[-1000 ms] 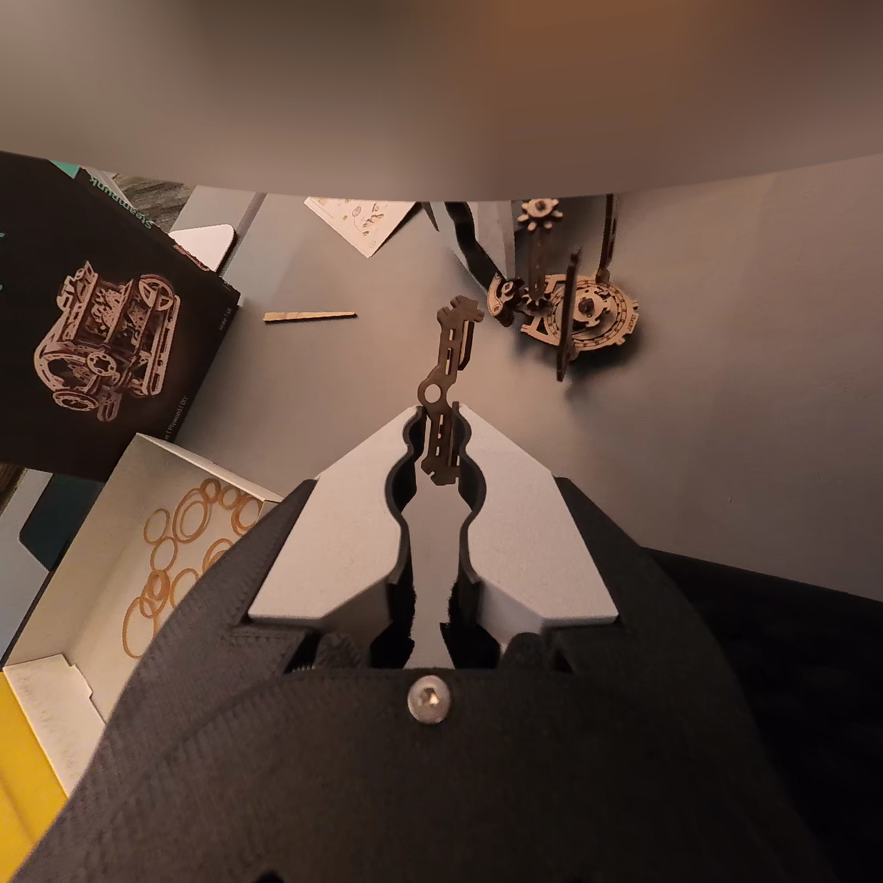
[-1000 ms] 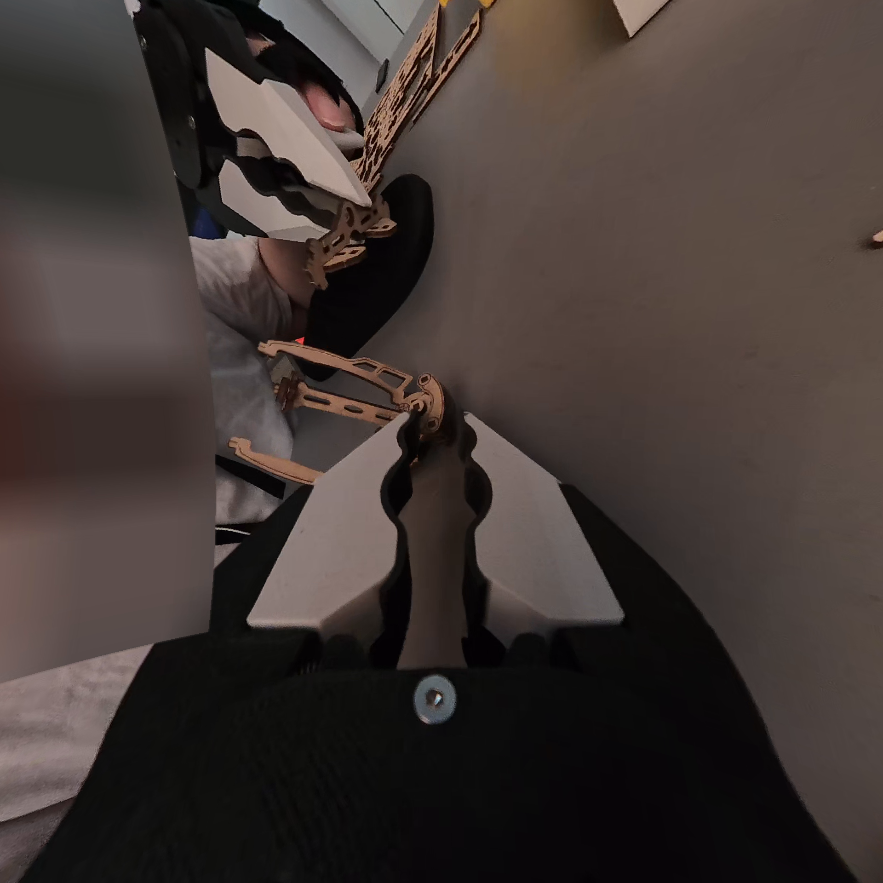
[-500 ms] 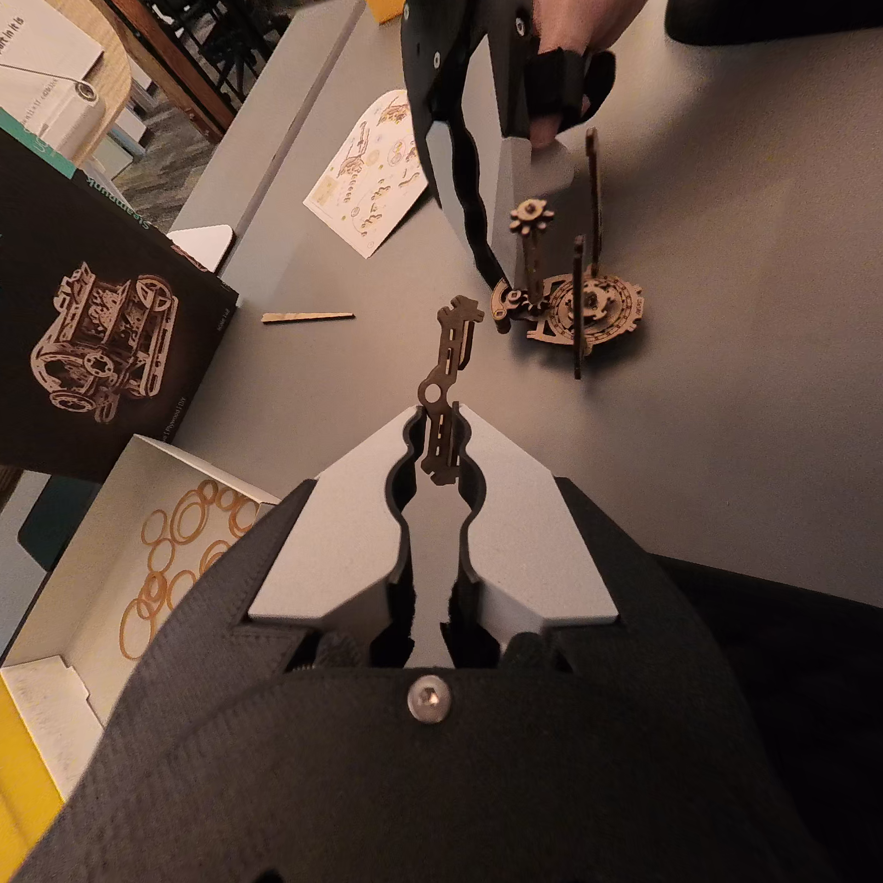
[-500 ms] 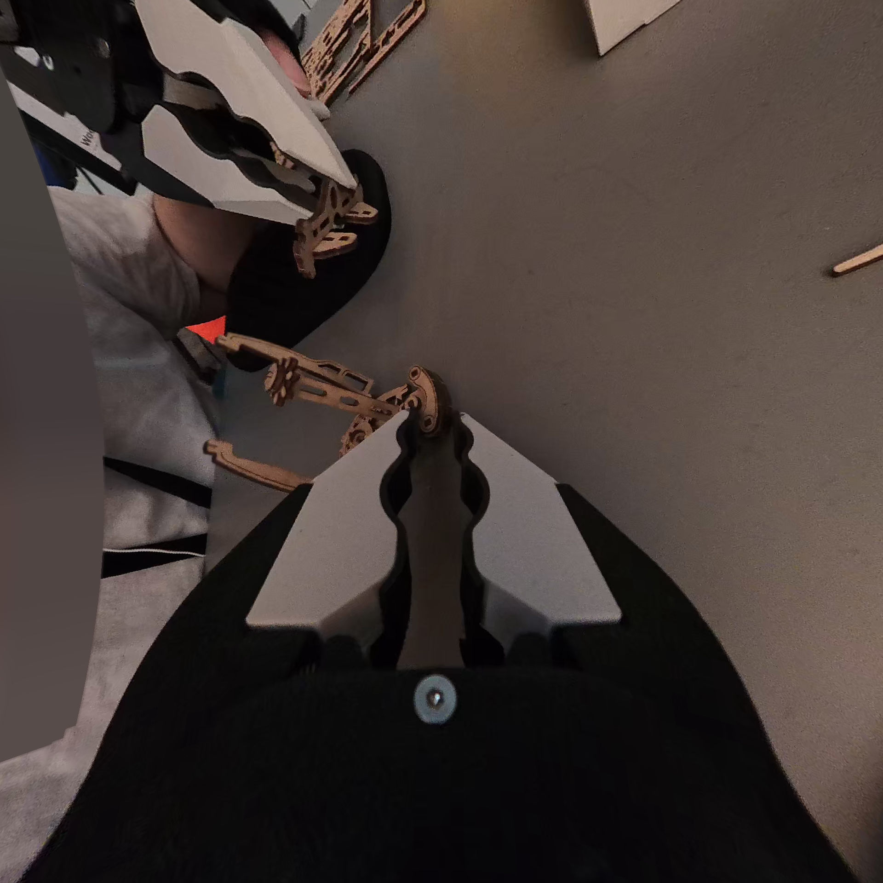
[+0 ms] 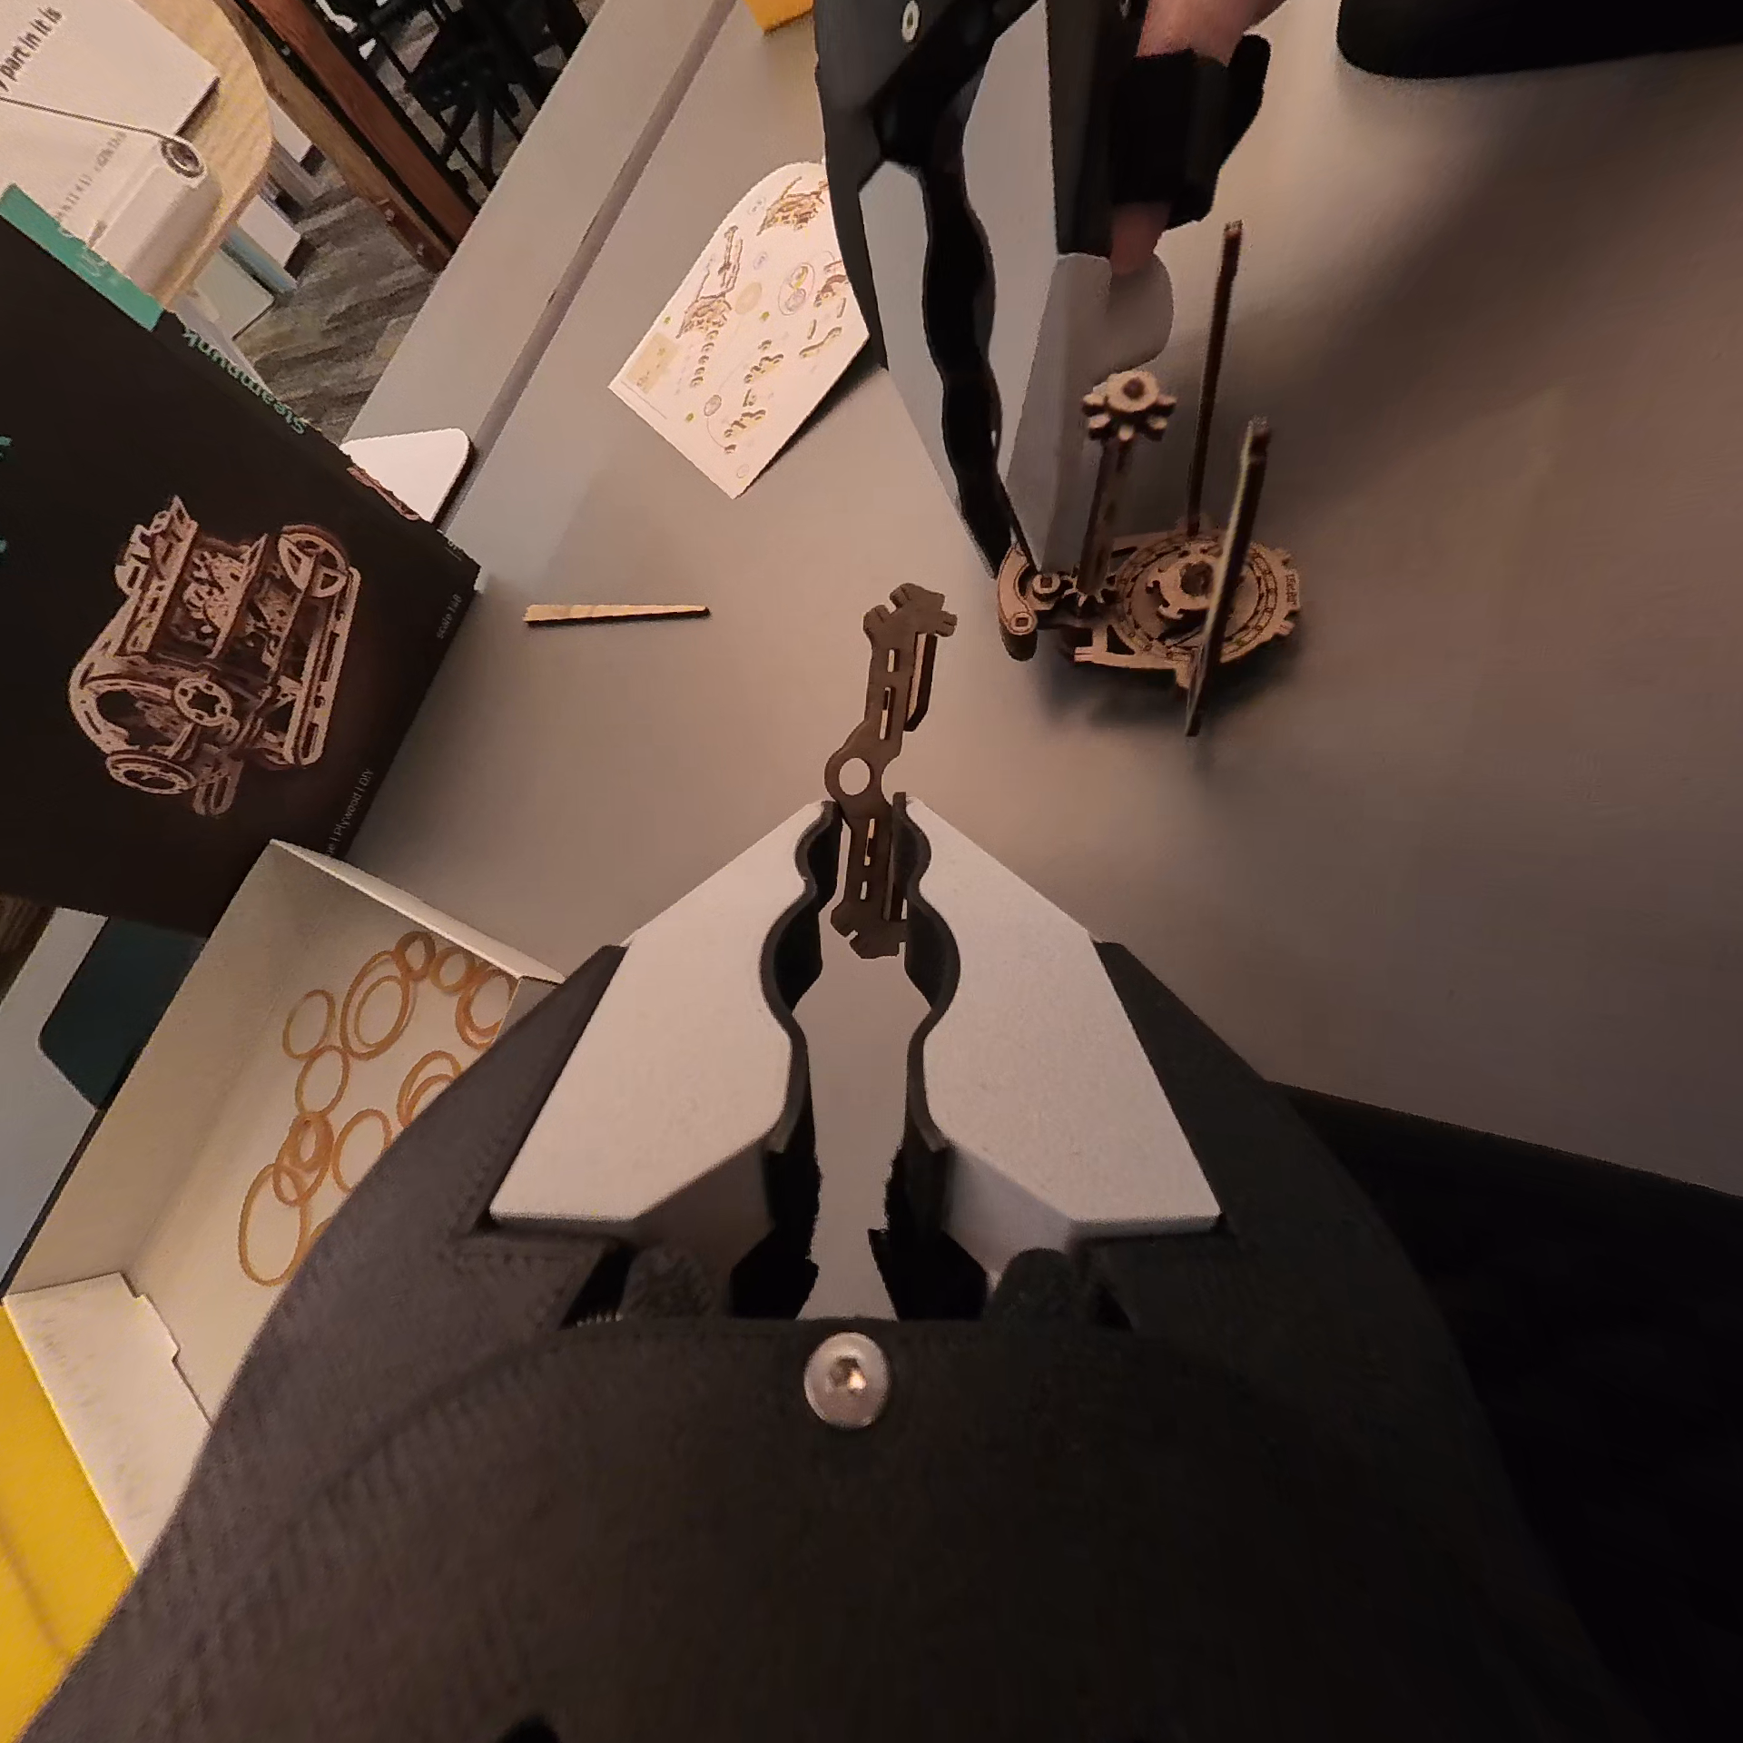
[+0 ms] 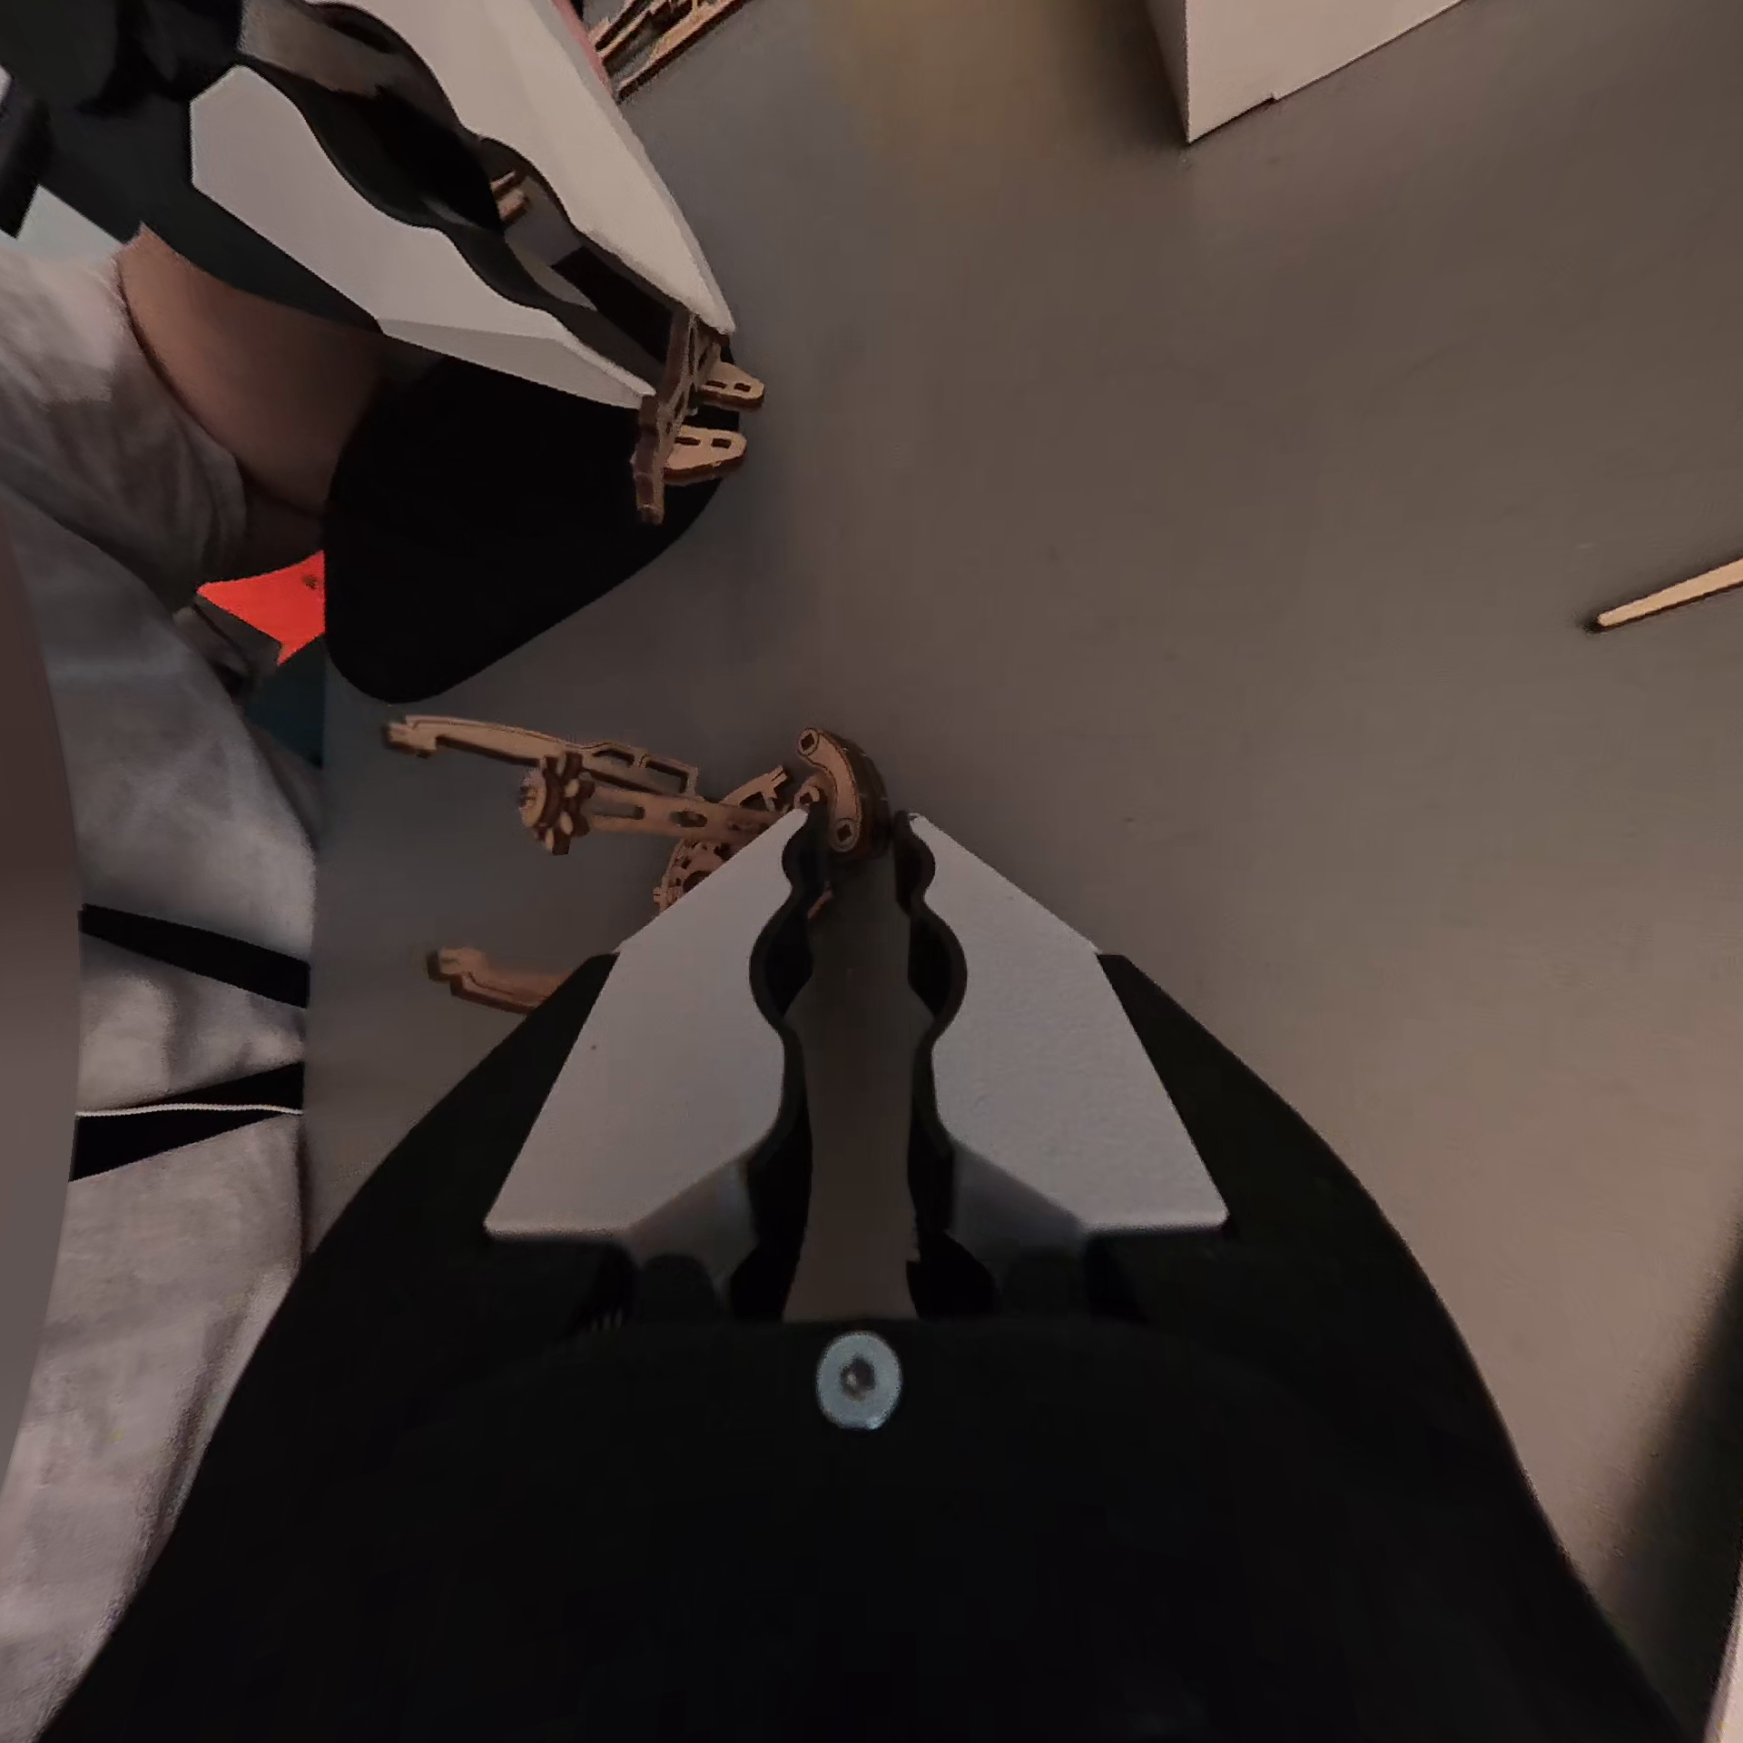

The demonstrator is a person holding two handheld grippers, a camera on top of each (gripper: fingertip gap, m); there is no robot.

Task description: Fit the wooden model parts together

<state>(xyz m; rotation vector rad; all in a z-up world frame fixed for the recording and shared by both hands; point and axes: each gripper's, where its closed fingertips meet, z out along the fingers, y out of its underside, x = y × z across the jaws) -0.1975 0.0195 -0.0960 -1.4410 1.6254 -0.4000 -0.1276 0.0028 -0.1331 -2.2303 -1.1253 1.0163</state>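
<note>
My left gripper is shut on a flat slotted wooden strut and holds it above the grey table, its toothed end pointing forward. To its right stands the round wooden model base with upright posts and a small gear. My right gripper is shut on the curved edge piece of that base; it shows in the left wrist view reaching down from above. The left gripper and its strut show at the upper left of the right wrist view.
A dark kit box, a white tray of rubber bands, an instruction sheet and a loose wooden sliver lie left of the model. A white box corner and sheets of wooden parts lie farther off. A person's arm is close. There is about 9 cm between the tips of the two grippers. About 15 cm separates my right fingertips from the loose wooden sliver.
The blurred patch has cleared from both views. The model base has tipped and turned a little in the right gripper. The left gripper with its strut has come closer to it.
</note>
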